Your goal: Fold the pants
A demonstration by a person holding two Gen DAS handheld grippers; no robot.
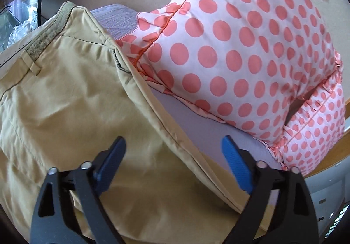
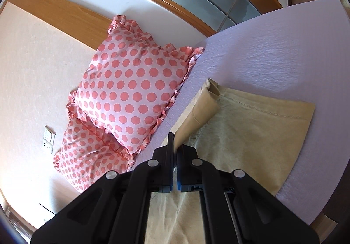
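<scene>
Right wrist shows your lilac bed [image 2: 273, 47], dotted pillows [image 2: 131, 86]; right gripper [image 2: 175, 152] jaws clamp the pants [image 2: 251, 134], left gripper [image 1: 172, 156] jaws apart.

We see tan matt woven cotton-like pants [image 1: 65, 95] with stitched seams, creased; the lilac bedsheet [image 2: 273, 51] looks like finely crinkled matt cloth; the pink polka-dot ruffled pillows [image 1: 240, 51] show a slight satin sheen; the gripper fingers' blue pads [image 1: 236, 167] are ribbed plastic on matt black arms with shiny metal rivets.
</scene>
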